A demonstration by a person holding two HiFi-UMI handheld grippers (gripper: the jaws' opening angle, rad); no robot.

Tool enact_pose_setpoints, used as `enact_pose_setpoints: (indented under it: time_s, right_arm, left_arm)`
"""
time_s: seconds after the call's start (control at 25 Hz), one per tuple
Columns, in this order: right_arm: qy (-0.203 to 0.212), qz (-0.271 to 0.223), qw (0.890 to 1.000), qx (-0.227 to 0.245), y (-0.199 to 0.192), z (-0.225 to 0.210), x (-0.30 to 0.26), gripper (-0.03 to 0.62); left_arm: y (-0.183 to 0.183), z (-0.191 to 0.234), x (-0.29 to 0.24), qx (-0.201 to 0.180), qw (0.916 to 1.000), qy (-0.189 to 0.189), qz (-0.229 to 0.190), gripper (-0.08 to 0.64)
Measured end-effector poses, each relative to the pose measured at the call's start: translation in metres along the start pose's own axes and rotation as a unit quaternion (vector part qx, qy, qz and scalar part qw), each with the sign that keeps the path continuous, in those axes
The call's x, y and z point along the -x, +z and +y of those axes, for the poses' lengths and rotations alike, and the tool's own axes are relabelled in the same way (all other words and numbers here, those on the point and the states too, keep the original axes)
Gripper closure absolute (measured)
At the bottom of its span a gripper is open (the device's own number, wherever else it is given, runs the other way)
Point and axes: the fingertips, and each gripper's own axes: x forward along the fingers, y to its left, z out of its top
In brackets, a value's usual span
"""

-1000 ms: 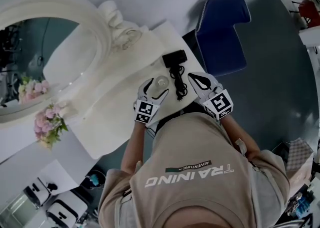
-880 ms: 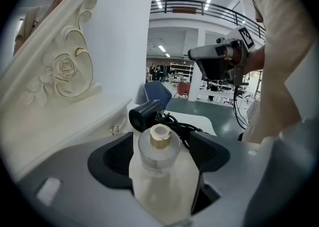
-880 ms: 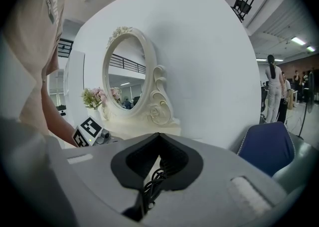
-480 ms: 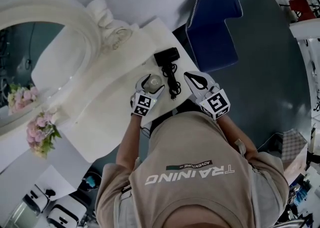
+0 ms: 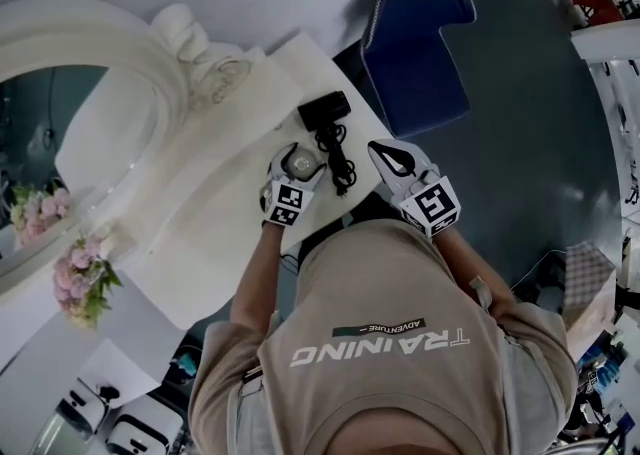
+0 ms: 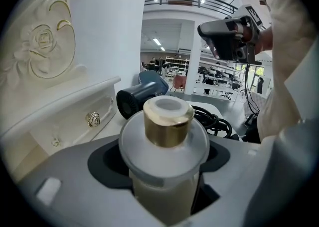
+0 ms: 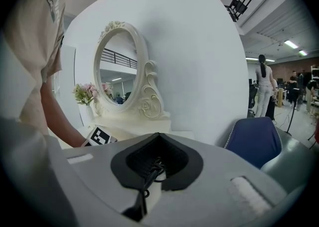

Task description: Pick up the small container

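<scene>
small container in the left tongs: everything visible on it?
The small container is a squat frosted jar, pale cream inside, with a wide rounded shoulder and a gold collar under a white cap. It stands upright between the jaws of the left tongs, which press its body from both sides. Whether its base is off the white vanity top can't be told. A dark hair dryer lies behind it.

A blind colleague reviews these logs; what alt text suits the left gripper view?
The left gripper is shut on a small container with a gold cap. Behind it on the vanity lie a hair dryer and black cord; the right gripper hangs upper right.
</scene>
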Motion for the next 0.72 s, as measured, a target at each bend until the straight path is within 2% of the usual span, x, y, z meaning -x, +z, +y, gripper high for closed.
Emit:
enact_pose_setpoints:
  time_s: [0.4, 0.72]
  right_arm:
    - [-0.014, 0.002, 1.0, -0.012, -0.0094, -0.0009, 0.0088, 0.589]
    - [-0.006, -0.005, 1.0, -0.014, -0.0084, 0.0048, 0.0075, 0.589]
  left_arm:
    - [-0.0018, 0.0002, -0.0032, -0.019, 0.9998, 0.008, 0.002, 0.198]
    - [-0.0015, 0.0002, -0.0033, -0.022, 0.9997, 0.012, 0.005, 0.204]
